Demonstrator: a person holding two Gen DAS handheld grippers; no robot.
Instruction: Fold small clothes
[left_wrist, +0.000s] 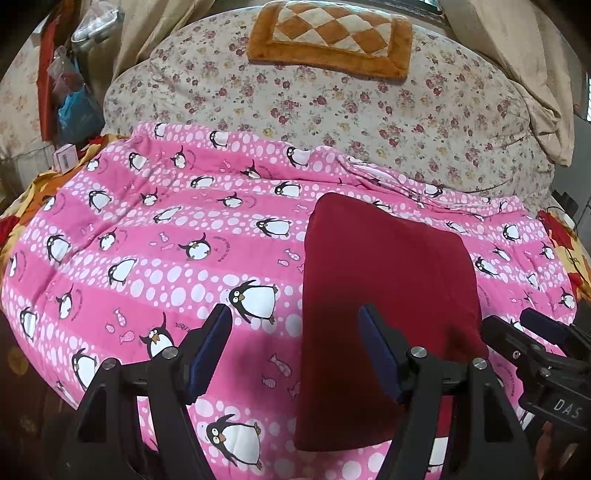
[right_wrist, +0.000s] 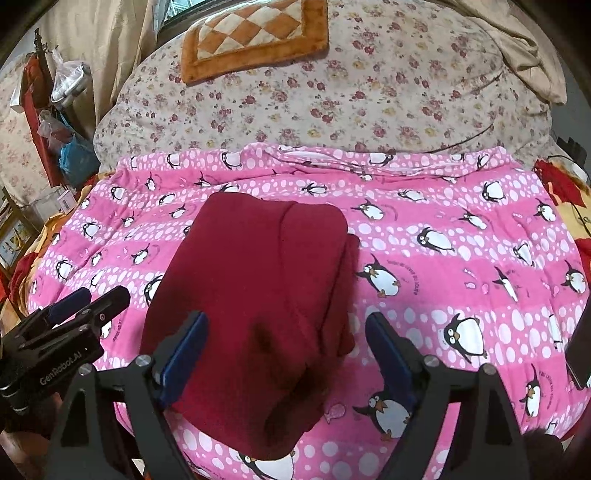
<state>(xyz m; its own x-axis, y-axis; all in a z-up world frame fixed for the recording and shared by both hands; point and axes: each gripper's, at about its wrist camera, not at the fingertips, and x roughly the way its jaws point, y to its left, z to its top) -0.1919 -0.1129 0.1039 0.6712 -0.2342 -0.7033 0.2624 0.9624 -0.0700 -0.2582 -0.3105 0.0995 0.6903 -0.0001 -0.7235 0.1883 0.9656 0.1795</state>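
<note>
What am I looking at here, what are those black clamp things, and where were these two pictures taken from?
They are two hand-held grippers, each with a camera looking along its fingers. One picture is from the left gripper, the other from the right gripper; each also shows its neighbour at the edge. On a bed lies a pink penguin blanket with a folded dark red cloth on it. Behind are a flowered quilt and an orange checked cushion. Both grippers are open and hold nothing.
</note>
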